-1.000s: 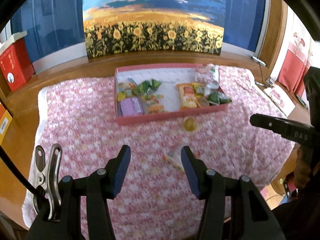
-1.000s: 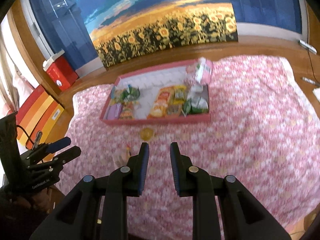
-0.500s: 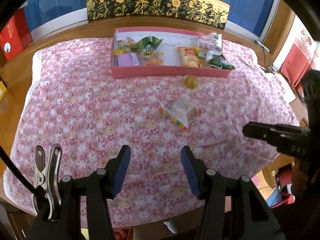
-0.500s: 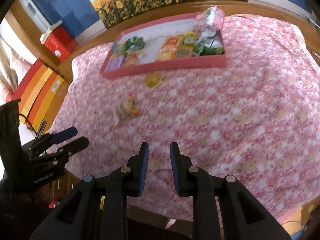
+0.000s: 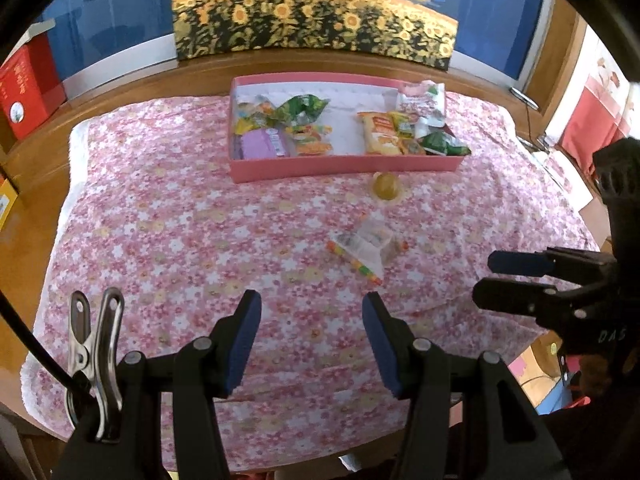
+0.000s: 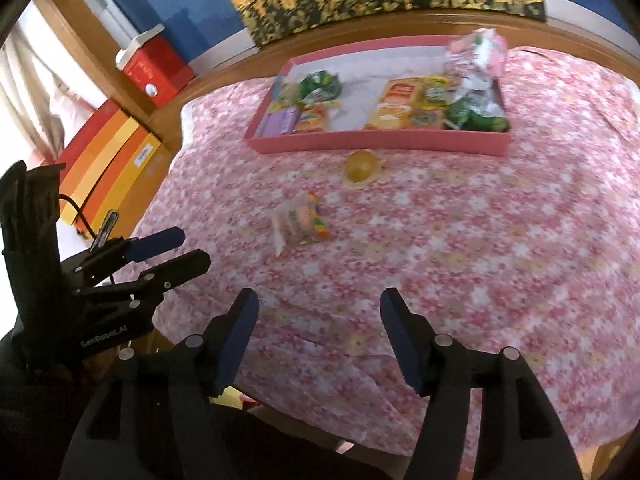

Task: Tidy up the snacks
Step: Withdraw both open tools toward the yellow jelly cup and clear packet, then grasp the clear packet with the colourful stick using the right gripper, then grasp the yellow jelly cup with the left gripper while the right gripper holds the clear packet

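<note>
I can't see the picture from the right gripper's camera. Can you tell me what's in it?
The right gripper hangs open and empty over a pink flowery cloth. Two loose snacks lie ahead: a clear candy packet and a small yellow jelly cup. Behind them, a pink tray holds many snack bags, and the left gripper shows at the left edge.

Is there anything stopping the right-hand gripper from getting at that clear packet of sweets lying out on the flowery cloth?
Probably not. The right gripper has just been opening, with nothing between its jaws, and only bare tablecloth lies between it and the clear packet. The yellow jelly cup sits farther back, out of the way.
</note>
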`<state>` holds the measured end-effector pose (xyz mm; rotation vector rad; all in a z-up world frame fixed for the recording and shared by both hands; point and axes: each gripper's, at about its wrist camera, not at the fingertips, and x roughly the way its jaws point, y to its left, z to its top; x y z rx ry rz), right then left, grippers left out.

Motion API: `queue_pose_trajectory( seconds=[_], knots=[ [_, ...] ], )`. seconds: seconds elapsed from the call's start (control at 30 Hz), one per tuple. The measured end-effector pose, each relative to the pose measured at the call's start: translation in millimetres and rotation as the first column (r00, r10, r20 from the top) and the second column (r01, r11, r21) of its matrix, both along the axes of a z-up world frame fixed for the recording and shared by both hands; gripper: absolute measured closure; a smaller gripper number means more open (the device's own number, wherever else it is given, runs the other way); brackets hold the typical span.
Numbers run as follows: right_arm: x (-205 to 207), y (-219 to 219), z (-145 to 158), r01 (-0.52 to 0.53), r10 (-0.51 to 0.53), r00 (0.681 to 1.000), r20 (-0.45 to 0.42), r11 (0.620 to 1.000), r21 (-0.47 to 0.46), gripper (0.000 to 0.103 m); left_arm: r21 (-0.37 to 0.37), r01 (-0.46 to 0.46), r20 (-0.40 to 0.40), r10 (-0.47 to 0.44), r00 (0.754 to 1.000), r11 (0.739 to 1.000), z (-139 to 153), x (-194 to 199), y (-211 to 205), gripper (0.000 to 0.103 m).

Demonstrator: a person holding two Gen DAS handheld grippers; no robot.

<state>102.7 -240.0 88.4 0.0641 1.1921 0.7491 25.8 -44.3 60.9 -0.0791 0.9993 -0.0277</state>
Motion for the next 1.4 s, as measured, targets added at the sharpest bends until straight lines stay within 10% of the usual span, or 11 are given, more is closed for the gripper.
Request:
queue_pose_trajectory(
  seconds=[0.4,0.47,0.6,0.93,1.4],
  knots=[
    [19.2,66.6,-35.8,-0.137,0.142,0.978,0.15,0.99,-0.046,0.038,-0.045,-0.057,-0.006,0.057,0.998,0.997,-5.3,5.8,21.9,0.047],
    [17.2,76.6,-41.5,-0.181,0.191,0.963,0.191,0.981,-0.068,0.062,-0.044,-0.056,0.004,0.056,0.998,0.997,-4.0,6.8,22.3,0.047],
    [10.2,75.7,-39.9,-0.226,0.238,0.942,0.238,0.971,-0.078,0.066,-0.04,-0.052,0.016,0.053,0.998,0.998,-1.4,10.0,23.3,0.047],
    [16.0,-7.2,-15.9,0.034,-0.028,0.978,0.205,0.999,-0.029,0.066,-0.039,0.029,0.048,-0.027,0.998,0.999,1.6,32.4,7.6,0.047],
    [23.3,-71.7,-9.7,0.255,-0.238,0.95,0.204,0.965,-0.064,0.065,-0.072,0.212,0.079,-0.206,0.975,0.975,0.7,83.6,-39.1,0.046]
  ],
)
